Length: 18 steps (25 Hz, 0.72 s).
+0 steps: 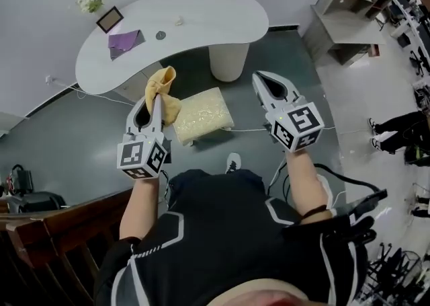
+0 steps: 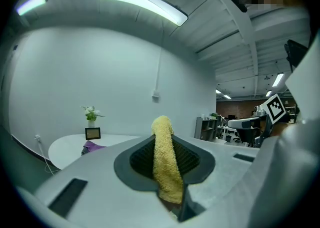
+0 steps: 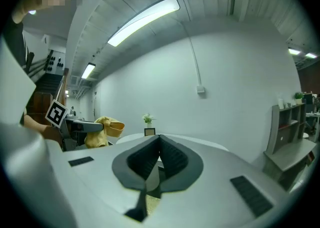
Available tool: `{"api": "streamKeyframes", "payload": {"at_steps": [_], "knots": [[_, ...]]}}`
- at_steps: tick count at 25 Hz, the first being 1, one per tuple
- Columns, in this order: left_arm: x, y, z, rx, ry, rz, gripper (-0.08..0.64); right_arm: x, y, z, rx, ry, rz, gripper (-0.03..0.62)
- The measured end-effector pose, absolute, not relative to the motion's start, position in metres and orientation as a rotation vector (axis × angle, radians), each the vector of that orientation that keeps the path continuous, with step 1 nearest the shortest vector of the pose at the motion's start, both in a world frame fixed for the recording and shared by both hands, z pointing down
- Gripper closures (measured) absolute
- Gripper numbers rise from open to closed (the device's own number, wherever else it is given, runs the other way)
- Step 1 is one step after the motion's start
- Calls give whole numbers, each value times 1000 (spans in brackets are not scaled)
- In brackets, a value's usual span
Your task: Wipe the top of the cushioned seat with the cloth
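The cushioned seat (image 1: 201, 116) is a low pale-yellow stool on the grey floor in front of me, with both grippers held up above it. My left gripper (image 1: 153, 99) is shut on a yellow cloth (image 1: 163, 89), which bunches above the tips over the seat's left end. In the left gripper view the cloth (image 2: 165, 164) runs as a rolled strip between the jaws of that gripper (image 2: 163, 139). My right gripper (image 1: 264, 84) is shut with nothing in it, over the seat's right side. In the right gripper view its jaws (image 3: 159, 139) meet at the tips.
A white curved table (image 1: 195, 15) on a round pedestal (image 1: 228, 61) stands just beyond the seat, carrying a purple cloth (image 1: 123, 41), a picture frame (image 1: 109, 19) and flowers (image 1: 90, 2). Grey shelving (image 1: 349, 9) stands far right. Dark wooden furniture (image 1: 47, 237) is at my lower left.
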<state>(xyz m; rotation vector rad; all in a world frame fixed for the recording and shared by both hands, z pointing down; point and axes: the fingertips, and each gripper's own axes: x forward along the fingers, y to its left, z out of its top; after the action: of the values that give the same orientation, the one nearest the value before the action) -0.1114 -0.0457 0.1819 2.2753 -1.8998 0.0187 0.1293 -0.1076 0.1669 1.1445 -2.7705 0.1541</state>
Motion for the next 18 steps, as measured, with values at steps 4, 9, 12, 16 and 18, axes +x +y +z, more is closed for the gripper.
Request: {"api": "streamKeyframes", "payload": {"at_steps": [4, 9, 12, 16, 18], "knots": [[-104, -69, 188, 2262, -1917, 94, 489, 123, -139, 181, 1093, -2786, 196, 588], [-105, -100, 209, 2281, -1861, 139, 489, 104, -173, 195, 1072, -2766, 184, 586], [-113, -114, 221, 2308, -1810, 148, 489, 86, -187, 198, 1082, -2749, 151, 586], [-129, -135, 239, 2306, -1746, 145, 489, 65, -204, 197, 1089, -2736, 179, 587], [-133, -141, 254, 2313, -1695, 159, 489, 62, -208, 206, 1130, -2725, 255, 588]]}}
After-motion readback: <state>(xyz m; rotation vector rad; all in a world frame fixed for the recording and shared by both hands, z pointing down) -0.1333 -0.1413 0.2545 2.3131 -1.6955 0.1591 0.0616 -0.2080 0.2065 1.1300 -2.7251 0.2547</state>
